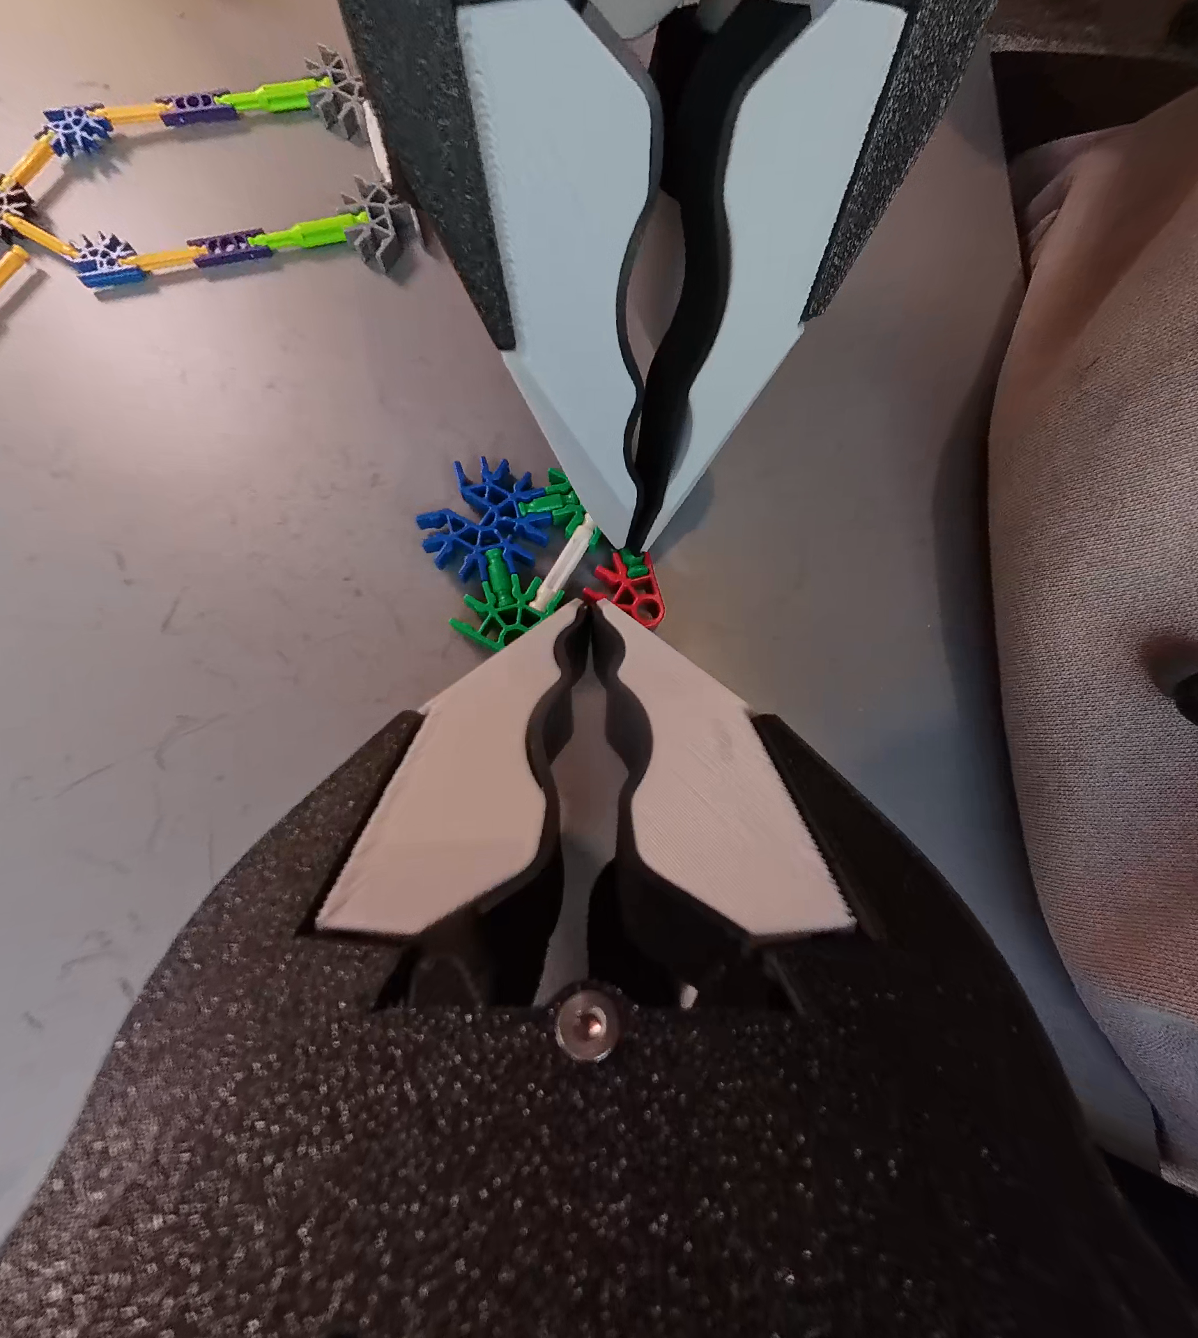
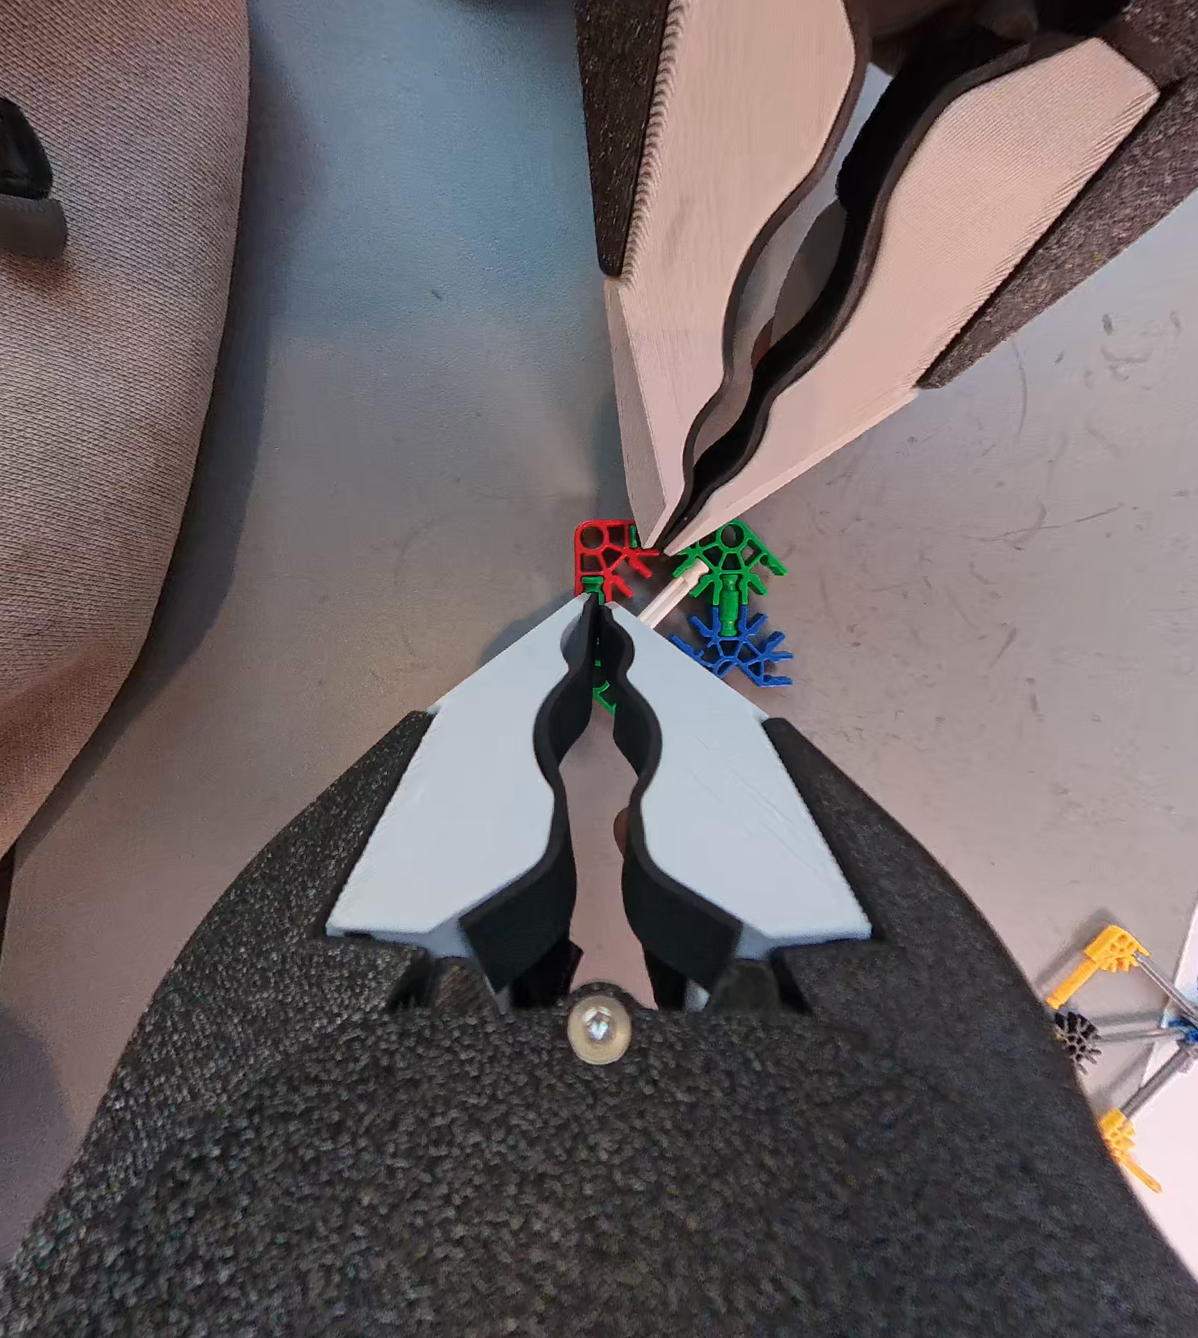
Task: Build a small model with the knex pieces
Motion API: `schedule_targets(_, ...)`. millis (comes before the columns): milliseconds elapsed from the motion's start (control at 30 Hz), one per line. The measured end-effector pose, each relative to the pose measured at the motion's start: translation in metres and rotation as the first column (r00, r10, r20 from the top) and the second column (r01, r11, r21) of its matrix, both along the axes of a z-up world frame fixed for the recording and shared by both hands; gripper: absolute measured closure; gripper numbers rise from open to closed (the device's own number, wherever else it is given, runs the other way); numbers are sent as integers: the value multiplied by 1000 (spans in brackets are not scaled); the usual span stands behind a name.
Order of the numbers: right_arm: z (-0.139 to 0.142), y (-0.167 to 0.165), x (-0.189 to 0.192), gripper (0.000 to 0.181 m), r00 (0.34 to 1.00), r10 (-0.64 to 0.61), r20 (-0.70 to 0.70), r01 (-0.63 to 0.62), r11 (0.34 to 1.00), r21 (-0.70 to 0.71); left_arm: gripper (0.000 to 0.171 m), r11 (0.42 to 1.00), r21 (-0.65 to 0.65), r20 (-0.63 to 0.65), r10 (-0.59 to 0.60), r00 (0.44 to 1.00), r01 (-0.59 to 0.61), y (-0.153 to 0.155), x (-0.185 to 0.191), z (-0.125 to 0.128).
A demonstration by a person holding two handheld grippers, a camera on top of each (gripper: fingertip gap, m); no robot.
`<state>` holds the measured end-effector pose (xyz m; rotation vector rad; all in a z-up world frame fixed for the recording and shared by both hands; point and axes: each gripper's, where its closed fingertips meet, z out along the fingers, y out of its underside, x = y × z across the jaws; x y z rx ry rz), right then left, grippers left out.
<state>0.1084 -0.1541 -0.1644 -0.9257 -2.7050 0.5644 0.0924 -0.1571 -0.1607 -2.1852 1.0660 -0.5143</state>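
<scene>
Beige left gripper [image 1: 590, 612], fingers clenched, nips the red connector [image 1: 630, 590] at its 12 o'clock. From 12 o'clock the pale-blue right gripper [image 1: 630, 543], also clenched, pinches the same piece's green stub. Both meet over a scuffed grey worktop [image 1: 219, 507]; a colourful rod chain [image 1: 147, 181] lies at 10 o'clock.

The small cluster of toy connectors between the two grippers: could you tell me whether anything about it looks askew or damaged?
Nothing looks broken. The red connector is pinched from opposite sides by the left gripper and right gripper, and the white rod runs diagonally beside it rather than squarely.
</scene>
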Motion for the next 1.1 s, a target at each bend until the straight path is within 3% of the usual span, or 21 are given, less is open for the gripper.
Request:
schedule_targets(333, -1, -5, 1, 181, 998, 55, 7, -55, 997, 51, 171, 999, 49, -82, -2, 997, 6, -3, 1, -6)
schedule_targets(600, -2, -5, 1, 181, 996, 89, 16, -90, 992, 93, 171, 1000, 22, -32, 8, 999, -7, -3, 1, -4)
schedule_targets(833, 0, -1, -1, 181, 998, -15, -60, 16, 1000, 18, 171, 999, 26, -48, 29, 998, -28, -4, 0, -3)
schedule_targets(1100, 20, 18, -1, 151, 961, -226, -160, 202, 967, -153, 171, 998, 45, -75, 40, 996, -37, -4, 1, -3)
